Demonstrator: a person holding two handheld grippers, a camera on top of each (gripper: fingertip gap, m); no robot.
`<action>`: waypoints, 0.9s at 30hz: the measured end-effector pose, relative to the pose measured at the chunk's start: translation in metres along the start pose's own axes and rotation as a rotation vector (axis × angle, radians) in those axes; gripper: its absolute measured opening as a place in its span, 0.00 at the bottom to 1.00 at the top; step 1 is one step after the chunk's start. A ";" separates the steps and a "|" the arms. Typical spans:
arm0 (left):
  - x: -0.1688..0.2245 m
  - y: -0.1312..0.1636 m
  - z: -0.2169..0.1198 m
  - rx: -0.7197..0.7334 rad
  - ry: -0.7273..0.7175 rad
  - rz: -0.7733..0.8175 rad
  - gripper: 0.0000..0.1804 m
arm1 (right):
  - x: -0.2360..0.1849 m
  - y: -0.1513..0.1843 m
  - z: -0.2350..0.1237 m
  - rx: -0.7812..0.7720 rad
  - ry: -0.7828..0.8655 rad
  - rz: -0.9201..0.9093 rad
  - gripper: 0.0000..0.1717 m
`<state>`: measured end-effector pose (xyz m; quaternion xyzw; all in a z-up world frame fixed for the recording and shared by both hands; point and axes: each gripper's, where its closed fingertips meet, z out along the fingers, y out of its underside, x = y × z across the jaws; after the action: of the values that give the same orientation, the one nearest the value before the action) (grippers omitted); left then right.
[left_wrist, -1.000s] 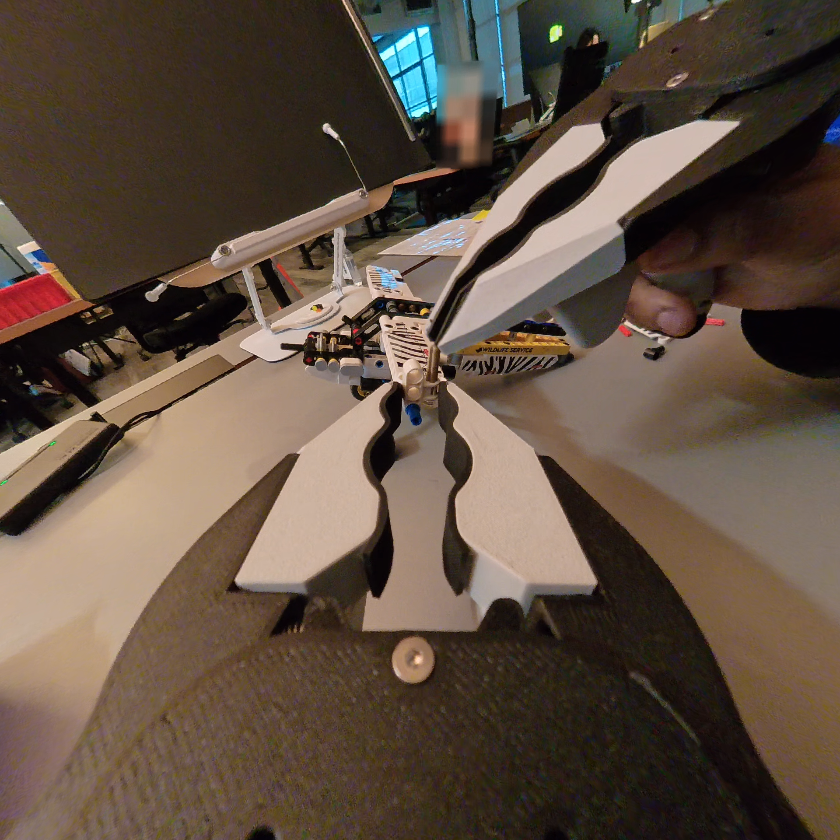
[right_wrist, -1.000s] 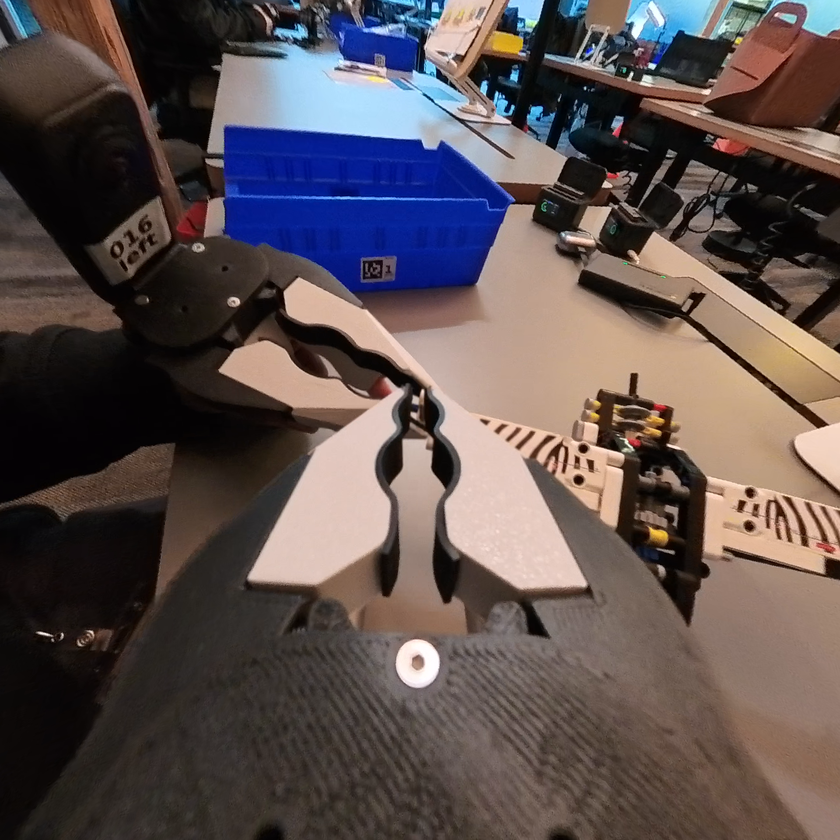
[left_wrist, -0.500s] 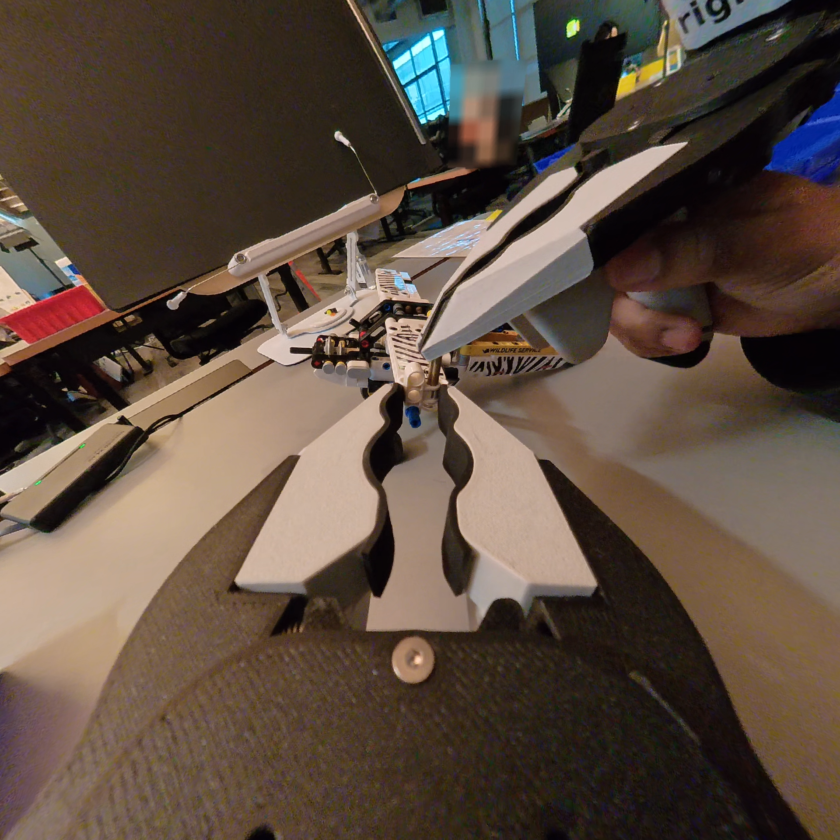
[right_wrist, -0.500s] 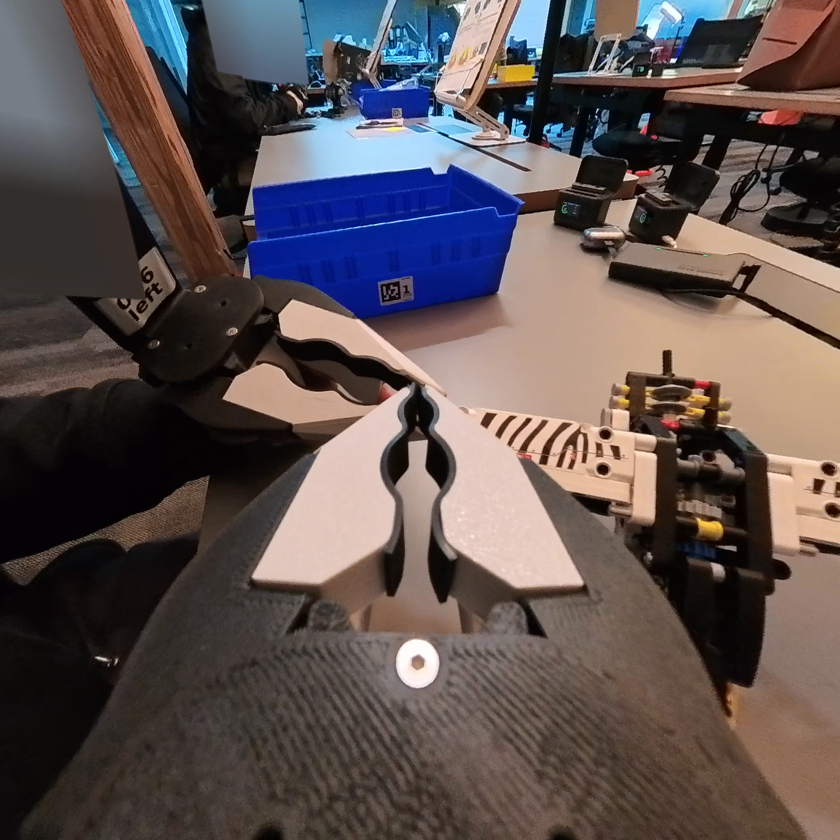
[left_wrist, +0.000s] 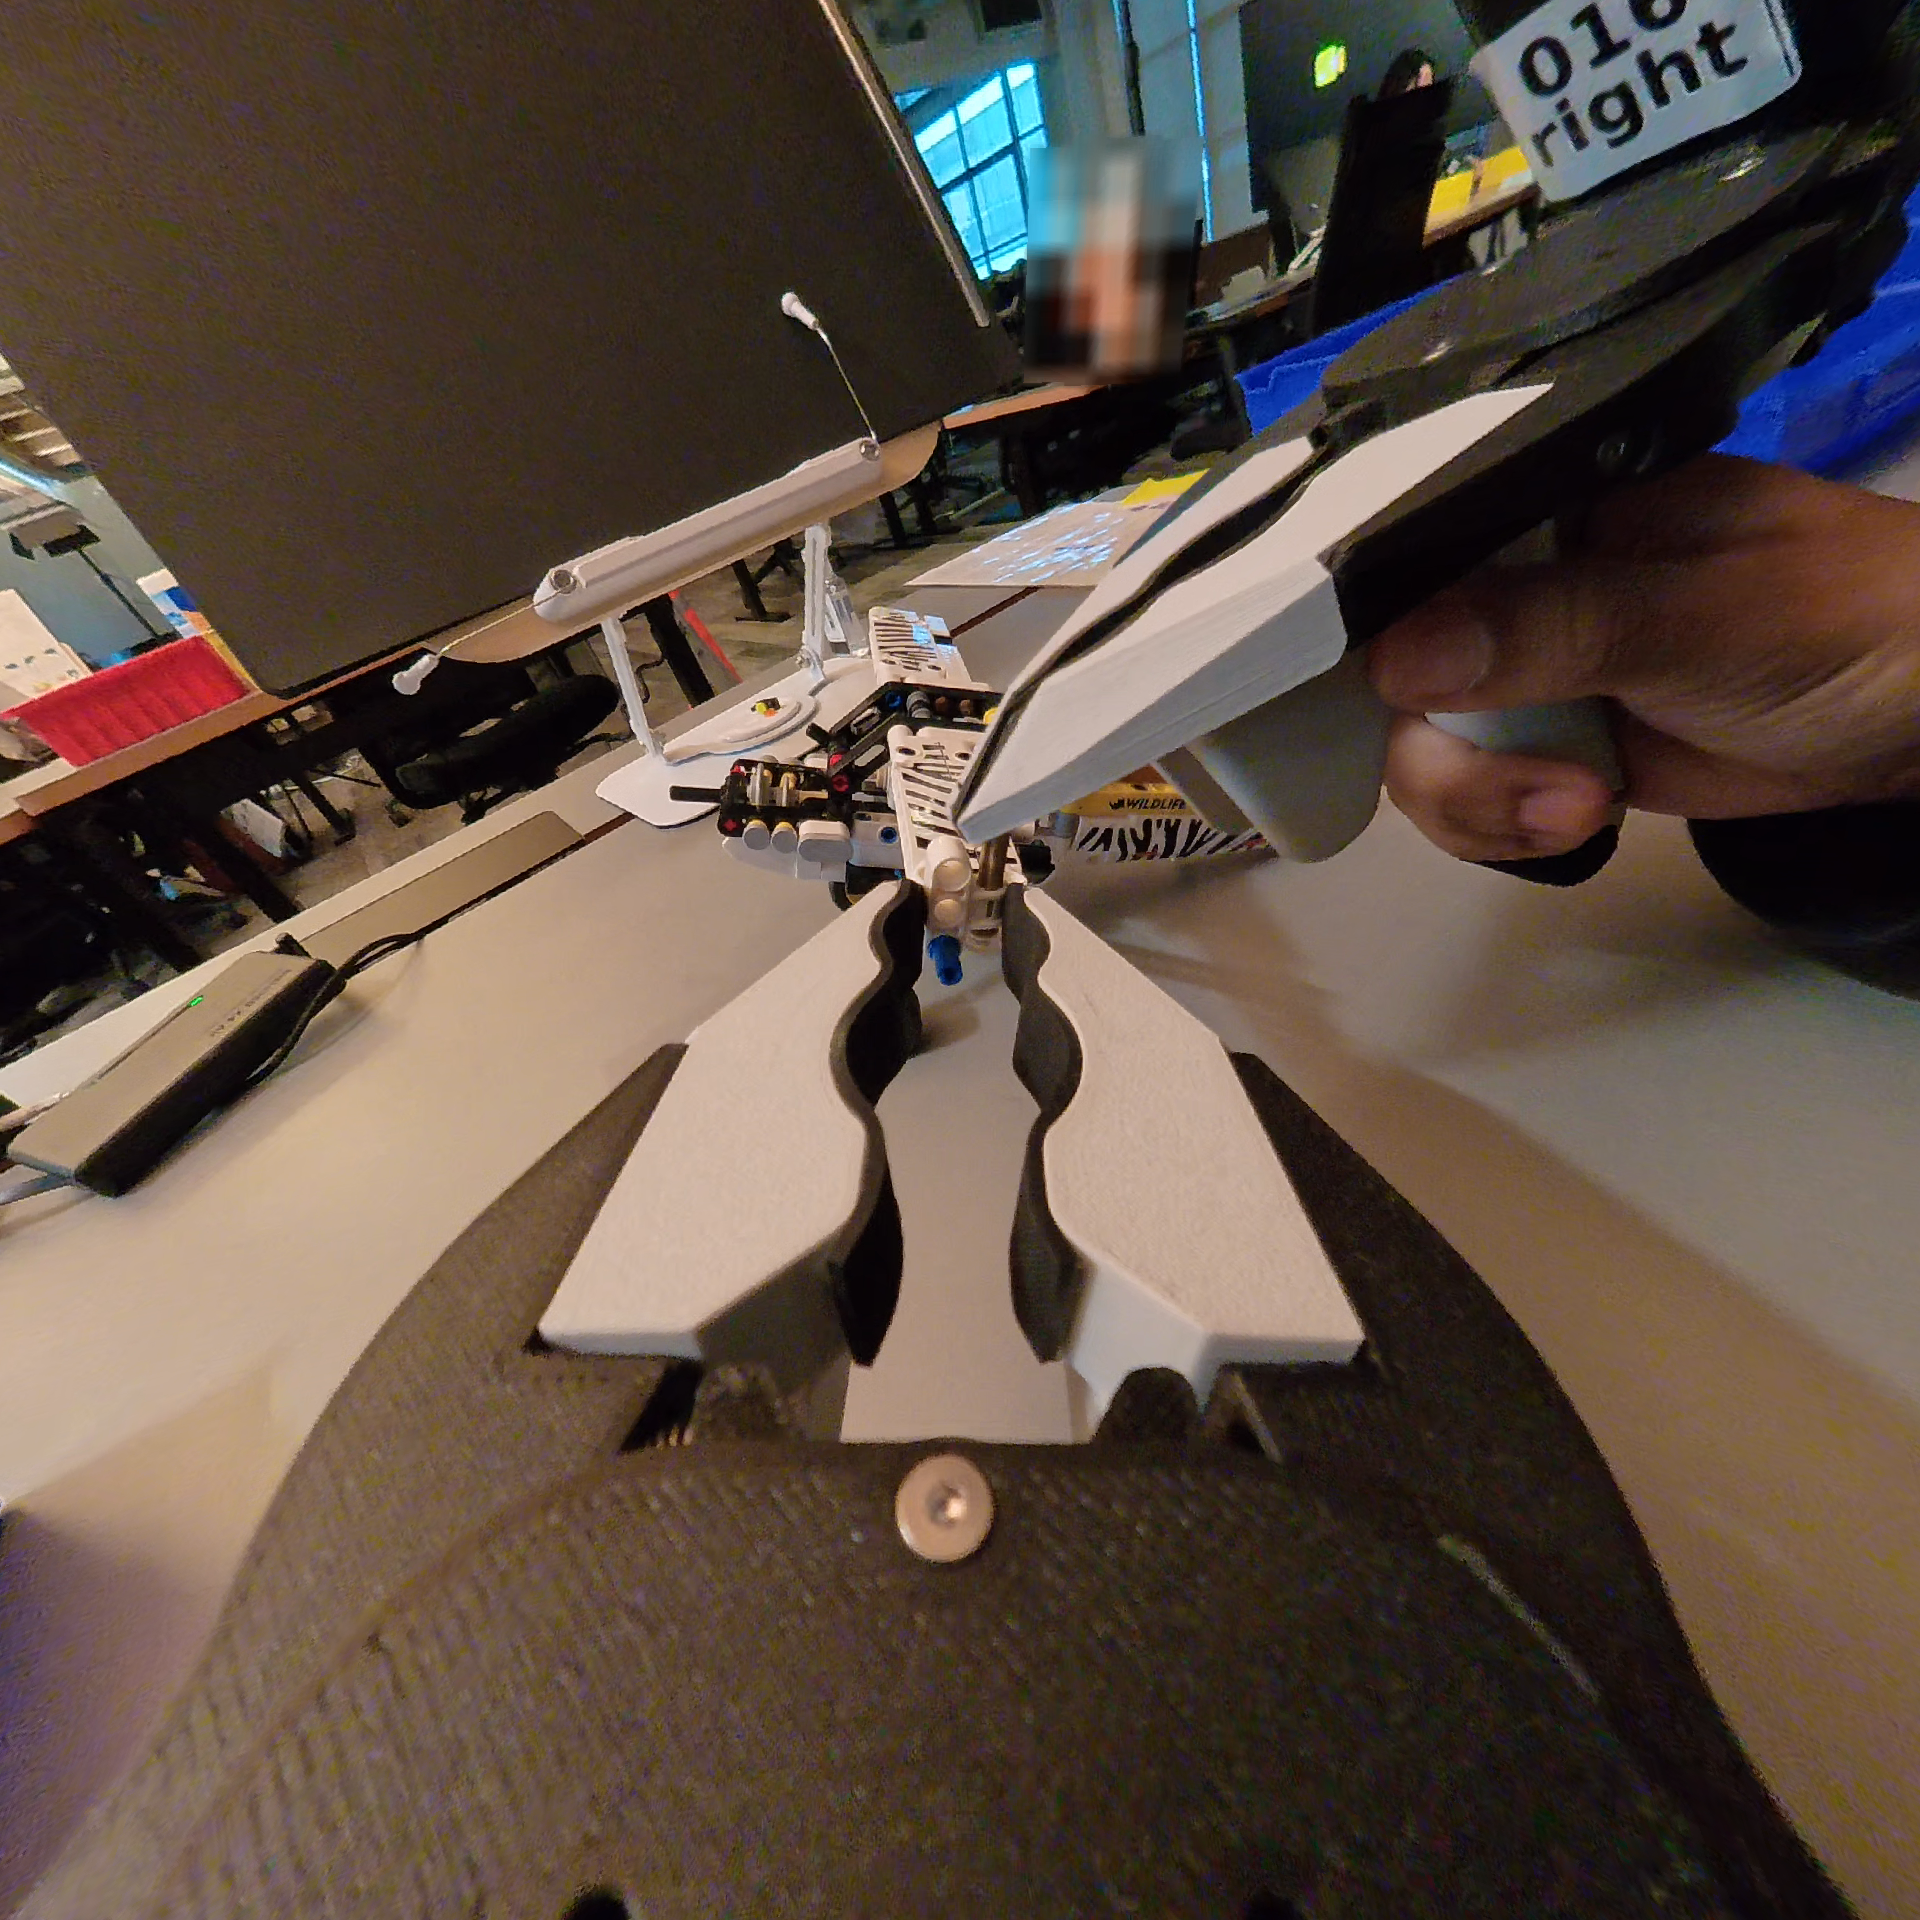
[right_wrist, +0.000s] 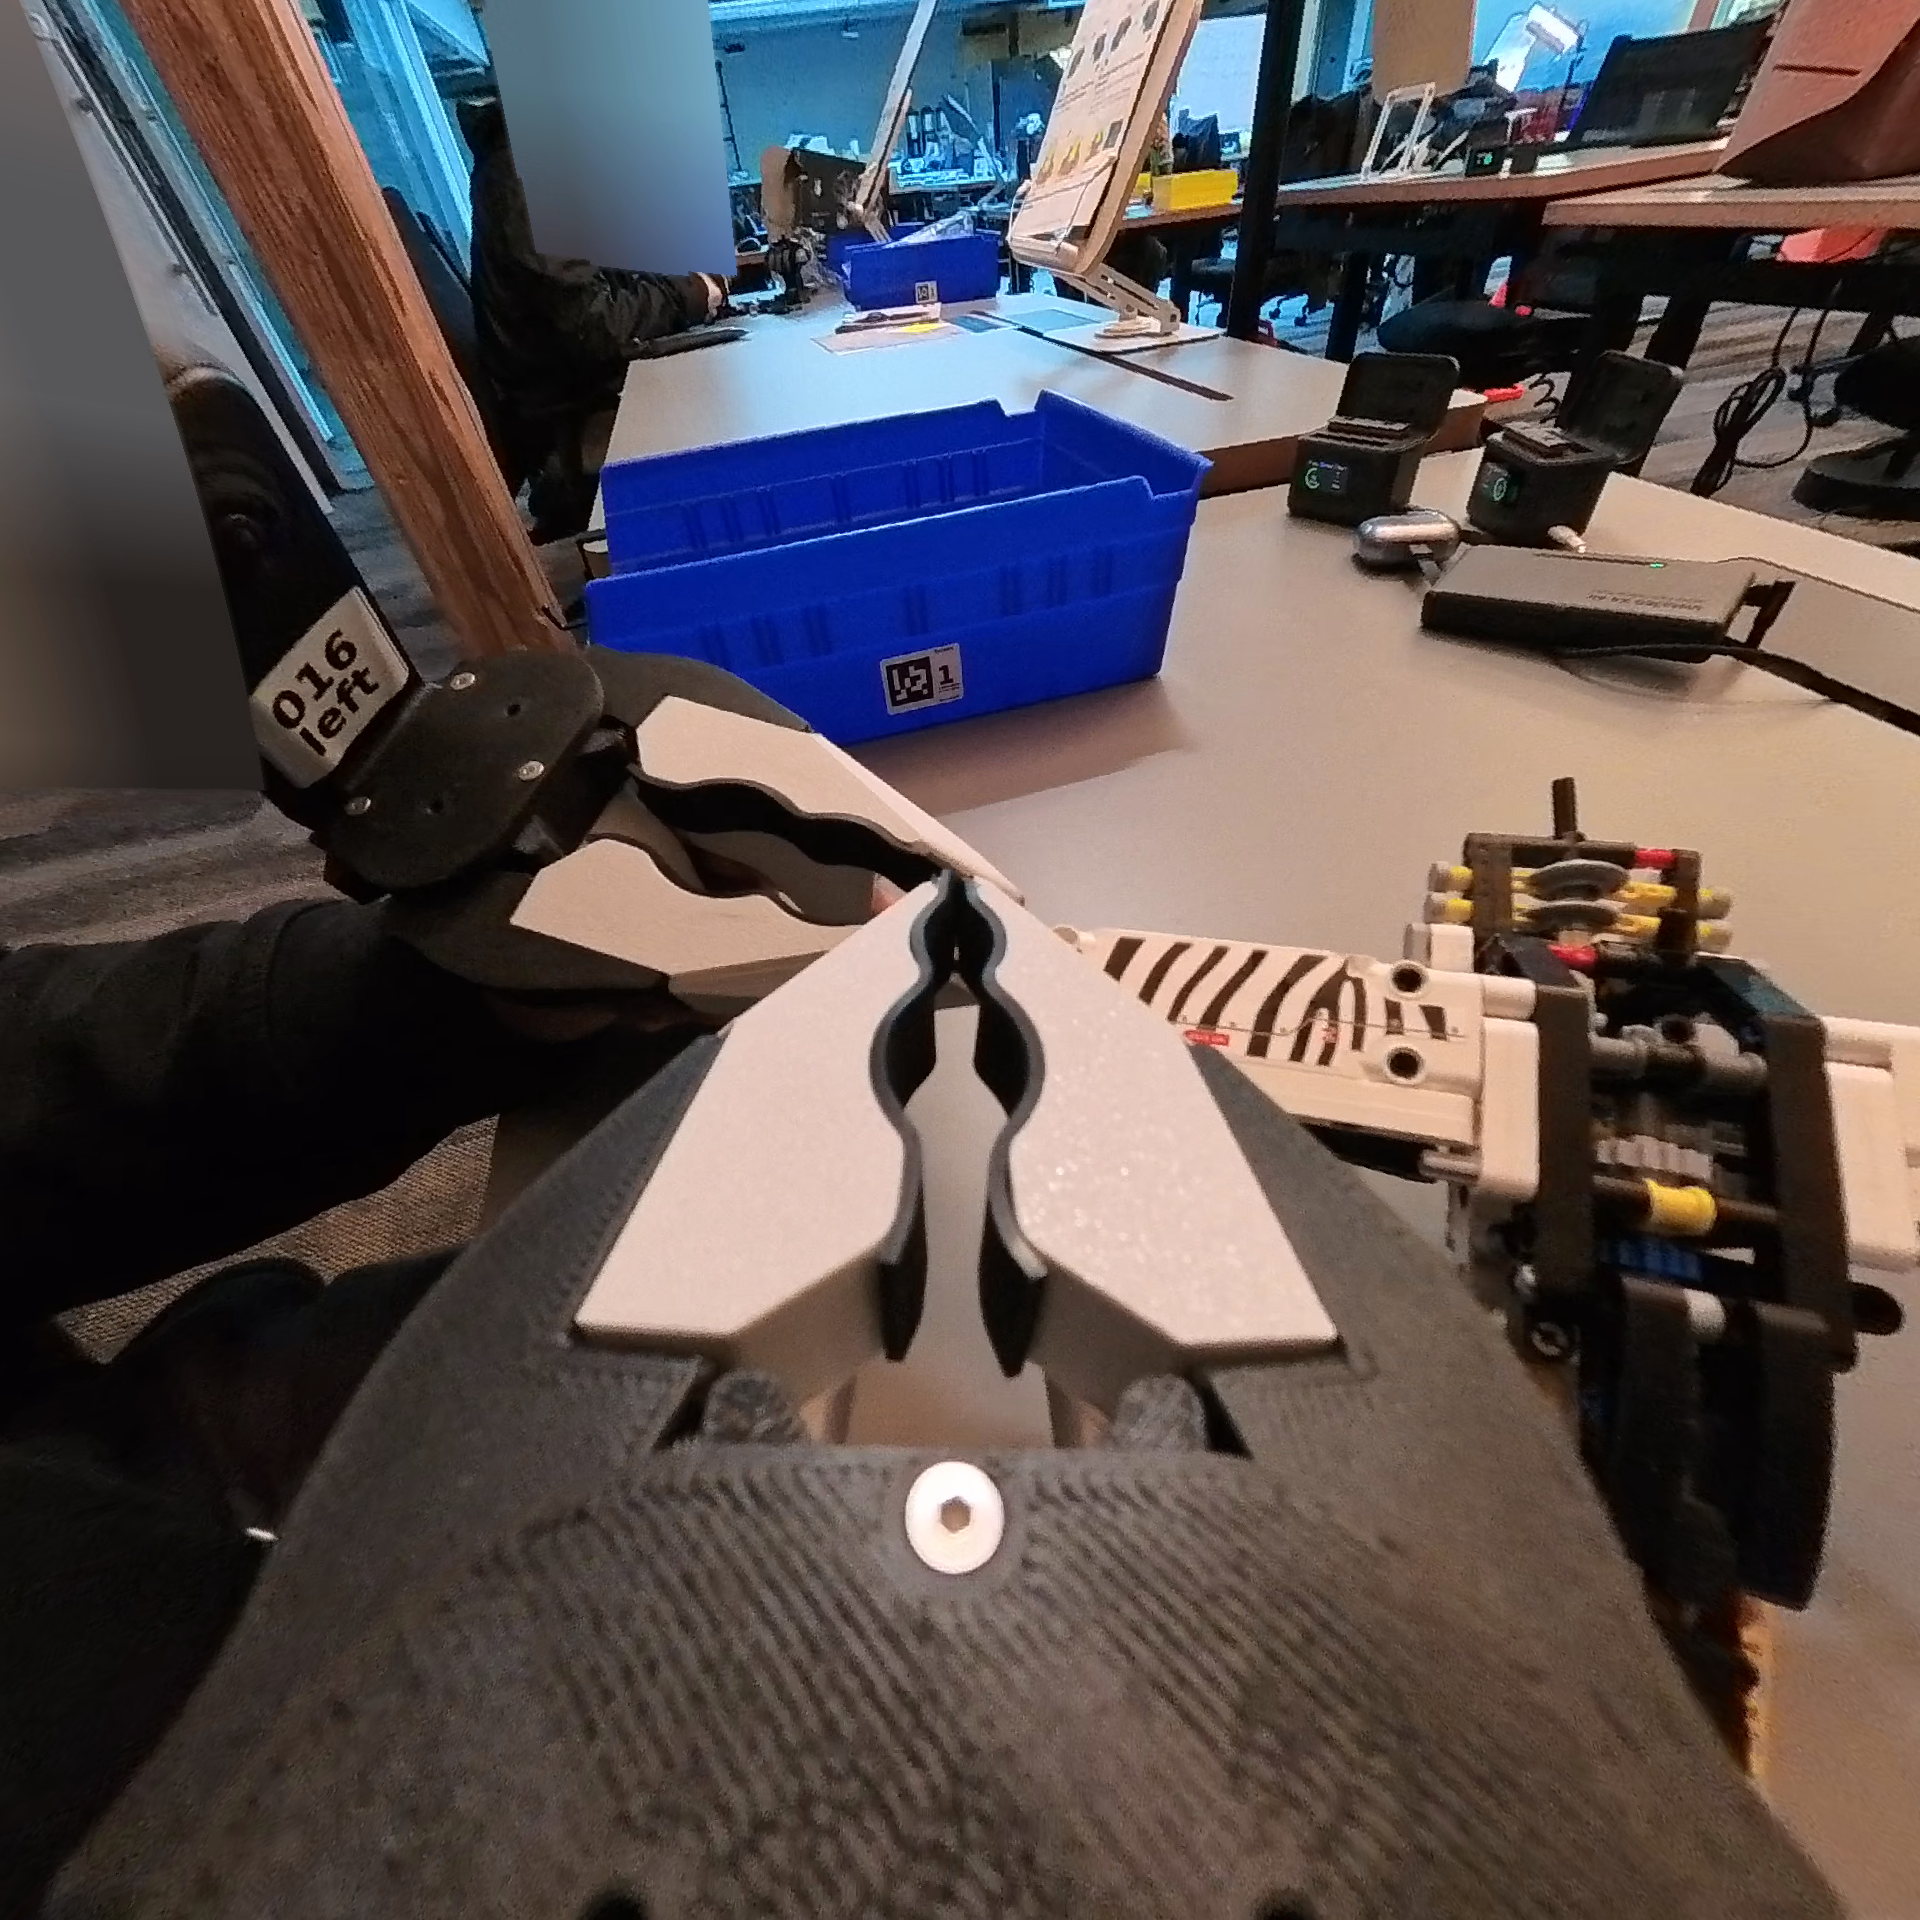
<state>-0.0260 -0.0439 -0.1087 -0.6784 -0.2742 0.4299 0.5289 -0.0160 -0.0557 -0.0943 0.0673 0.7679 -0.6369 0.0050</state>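
A toy model built of white zebra-striped beams and black frame parts (left_wrist: 831, 821) lies on the grey table (left_wrist: 1455, 1091). My left gripper (left_wrist: 964, 914) is shut on the model's near white end piece, with both dark pads pressed on it. A thin brass-coloured pin (left_wrist: 994, 862) stands up from that end. My right gripper (left_wrist: 971, 826) comes down from the upper right, held by a hand (left_wrist: 1662, 665), with its tips at the pin's top. In the right wrist view the right gripper (right_wrist: 951, 904) is shut, the model (right_wrist: 1351, 1018) stretches off to the right, and the left gripper's fingers (right_wrist: 748, 769) lie just behind its tips.
A blue bin (right_wrist: 883, 582) stands behind the grippers beside a wooden post (right_wrist: 343, 343). A black power pack with its cable (right_wrist: 1579, 608), also in the left wrist view (left_wrist: 177, 1060), and two charger cases (right_wrist: 1371, 457) sit farther back. A dark panel on a white stand (left_wrist: 717, 738) rises behind the model.
My right gripper's pads have closed fully together at the pin, and that gripper has tilted and risen a little. My left gripper has kept its hold on the model's end.
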 end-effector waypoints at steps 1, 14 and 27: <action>0.000 0.000 0.000 -0.001 -0.001 -0.001 0.05 | 0.000 0.000 0.000 0.003 0.001 0.000 0.00; -0.002 0.001 0.001 -0.007 -0.011 -0.005 0.05 | 0.001 0.001 0.003 0.024 0.002 0.029 0.00; -0.003 0.001 0.002 -0.015 -0.011 -0.007 0.05 | 0.002 0.002 0.004 0.052 -0.005 0.065 0.00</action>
<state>-0.0290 -0.0455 -0.1094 -0.6790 -0.2826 0.4299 0.5237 -0.0177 -0.0591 -0.0971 0.0908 0.7486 -0.6563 0.0262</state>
